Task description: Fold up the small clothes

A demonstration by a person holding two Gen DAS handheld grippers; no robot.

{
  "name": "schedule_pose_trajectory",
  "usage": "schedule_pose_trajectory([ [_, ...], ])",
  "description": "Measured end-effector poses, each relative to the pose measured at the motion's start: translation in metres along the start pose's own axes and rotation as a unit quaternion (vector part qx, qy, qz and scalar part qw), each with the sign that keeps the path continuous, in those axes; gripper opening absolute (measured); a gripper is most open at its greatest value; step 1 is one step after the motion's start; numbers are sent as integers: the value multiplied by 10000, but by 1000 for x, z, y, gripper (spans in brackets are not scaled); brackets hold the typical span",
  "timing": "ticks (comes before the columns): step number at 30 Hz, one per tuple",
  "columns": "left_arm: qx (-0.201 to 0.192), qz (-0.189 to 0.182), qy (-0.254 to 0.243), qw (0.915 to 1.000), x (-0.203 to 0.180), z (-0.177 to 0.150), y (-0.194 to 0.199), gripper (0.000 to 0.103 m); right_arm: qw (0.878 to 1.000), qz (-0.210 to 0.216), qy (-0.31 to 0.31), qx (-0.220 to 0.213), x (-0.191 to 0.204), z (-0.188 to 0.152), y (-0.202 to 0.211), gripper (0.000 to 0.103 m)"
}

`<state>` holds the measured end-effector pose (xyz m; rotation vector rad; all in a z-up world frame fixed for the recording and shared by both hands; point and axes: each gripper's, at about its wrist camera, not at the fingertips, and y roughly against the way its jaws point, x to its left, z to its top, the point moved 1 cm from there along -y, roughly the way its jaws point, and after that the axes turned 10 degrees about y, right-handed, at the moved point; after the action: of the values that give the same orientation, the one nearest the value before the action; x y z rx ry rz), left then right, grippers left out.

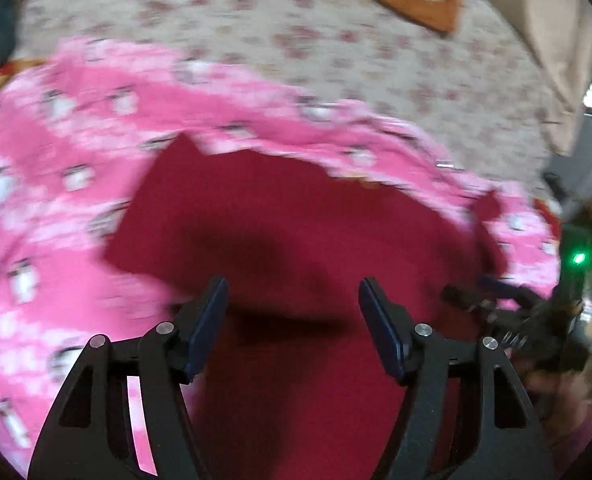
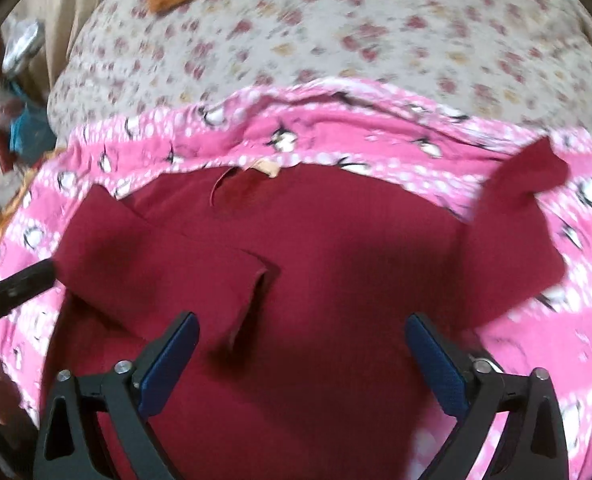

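Right gripper (image 2: 302, 354) open over maroon shirt (image 2: 316, 260), sleeve folded inward.

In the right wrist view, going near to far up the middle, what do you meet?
Right gripper with open jaws → dark red shirt → pink penguin-print cloth → floral bedsheet.

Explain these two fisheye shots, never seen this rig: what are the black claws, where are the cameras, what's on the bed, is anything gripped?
No robot here: a person holds a two-finger gripper in each hand, and each carries a fisheye camera that looks along its fingers. One picture is from the left gripper, the other from the right gripper. Both have their jaws apart with nothing between the pads, so nothing is held.

Below them a dark red shirt lies on a pink penguin-print cloth, itself on a floral bedsheet. One sleeve is already folded over the body; the other sleeve still sticks out. The left-wrist picture is blurred.
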<state>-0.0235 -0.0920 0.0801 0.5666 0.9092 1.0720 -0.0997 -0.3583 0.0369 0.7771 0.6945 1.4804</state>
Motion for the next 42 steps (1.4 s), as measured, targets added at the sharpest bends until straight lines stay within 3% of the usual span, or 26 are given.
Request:
schedule_pose_trajectory([
  [3, 47, 349, 368, 9987, 40, -3, -2, 68, 9988, 22, 435, 243, 22, 11, -33, 69],
  [4, 62, 404, 470, 9981, 48, -4, -3, 68, 9977, 43, 593, 313, 30, 13, -42, 48],
  [5, 61, 443, 545, 9975, 56, -6, -3, 68, 9971, 40, 699, 303, 35, 14, -46, 37],
  [6, 40, 479, 618, 9969, 62, -7, -3, 68, 9961, -49, 853, 198, 41, 16, -47, 33],
  [8, -1, 508, 689, 9963, 67, -6, -3, 68, 9932, -195, 1132, 171, 48, 20, -42, 7],
  [12, -78, 485, 700, 9963, 63, -2, -7, 68, 9944, -270, 1005, -175, 30, 31, -10, 7],
  [15, -89, 476, 696, 9964, 59, 2, -12, 68, 9939, -691, 782, -369, 5, 39, 11, 7],
  [21, -81, 430, 778, 9960, 48, 7, -19, 68, 9888, -1381, 560, -11, -39, 33, -2, 7],
  [27, -338, 425, 781, 9955, 35, 25, -22, 68, 9887, -1388, 564, 71, -41, 27, -14, 7],
  [33, -142, 1196, 624, 9908, 43, 30, -57, 68, 9896, -1366, 450, 2, -44, 34, -16, 7],
  [36, -49, 1140, 695, 9910, 54, 25, -66, 70, 9892, -1402, 408, 79, -50, 33, -26, 7],
  [39, -119, 1130, 593, 9917, 54, 21, -67, 71, 9876, -1460, 389, 421, -58, 23, -47, 7],
  [42, -63, 1107, 641, 9918, 54, 22, -64, 71, 9868, -1498, 472, 387, -57, 19, -46, 9],
])
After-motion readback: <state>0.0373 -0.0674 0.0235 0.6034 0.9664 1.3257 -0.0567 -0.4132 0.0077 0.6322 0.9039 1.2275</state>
